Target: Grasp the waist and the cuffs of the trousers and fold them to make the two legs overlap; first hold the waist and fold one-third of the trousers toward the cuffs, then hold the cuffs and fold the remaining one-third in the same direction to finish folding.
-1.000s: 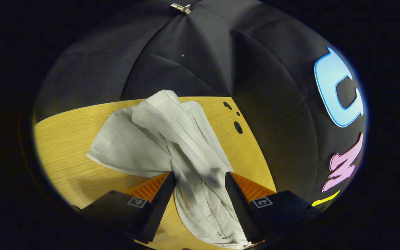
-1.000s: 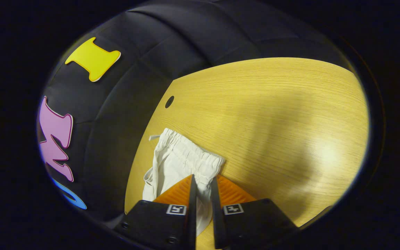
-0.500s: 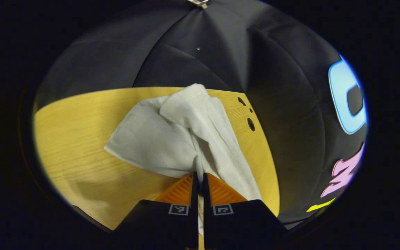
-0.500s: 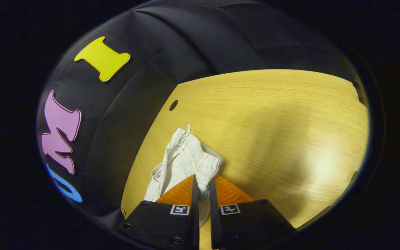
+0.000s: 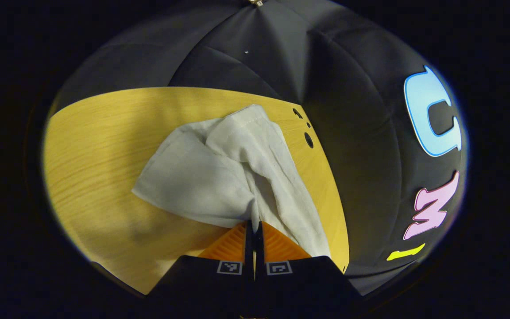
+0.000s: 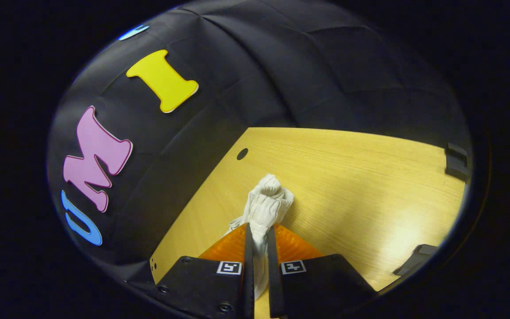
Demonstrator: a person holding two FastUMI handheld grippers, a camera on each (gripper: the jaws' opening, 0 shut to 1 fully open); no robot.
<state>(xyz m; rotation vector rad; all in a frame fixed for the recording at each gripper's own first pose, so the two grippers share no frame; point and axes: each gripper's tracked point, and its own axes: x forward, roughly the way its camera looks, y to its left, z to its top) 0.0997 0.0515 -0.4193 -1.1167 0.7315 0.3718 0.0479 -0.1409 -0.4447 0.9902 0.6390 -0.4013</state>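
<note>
A pale wooden surface backed by black cloth carries the white trousers. In the left gripper view the left hand-held gripper is clamped on the leg fabric, which fans out ahead (two legs splayed). The right hand-held gripper pinches the bunched elastic waist, lifted above the surface.

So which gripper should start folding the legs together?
Probably both together: the left gripper is clamped on the trousers' leg end, the right gripper on the gathered waist. Neither looks better placed.
</note>
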